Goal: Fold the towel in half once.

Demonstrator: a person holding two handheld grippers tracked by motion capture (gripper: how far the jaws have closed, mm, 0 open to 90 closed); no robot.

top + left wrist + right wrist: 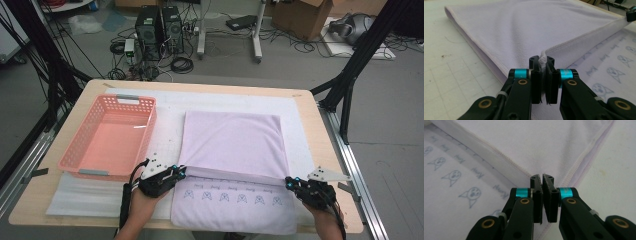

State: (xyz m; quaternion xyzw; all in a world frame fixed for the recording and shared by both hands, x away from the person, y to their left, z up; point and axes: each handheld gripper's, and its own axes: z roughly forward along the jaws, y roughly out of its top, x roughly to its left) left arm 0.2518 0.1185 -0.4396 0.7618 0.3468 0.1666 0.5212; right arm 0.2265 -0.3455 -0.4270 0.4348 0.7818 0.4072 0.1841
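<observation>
One lilac towel lies on the counter, its near edge pinched at the two corners and stretched between the left hand-held gripper and the right hand-held gripper, both clamped on the cloth. The fold looks partly made: the lifted layer covers the far part, while the strip printed with cat faces lies uncovered beneath. Beyond the left hand-held gripper, to its outer side, stands one empty pink basket.

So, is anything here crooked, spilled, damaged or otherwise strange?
Nothing stands out. The lilac towel lies flat on the white mat, partly folded, its folded edge running straight between the left tool and the right tool, each shut on a corner. The pink basket sits square beside it.
</observation>
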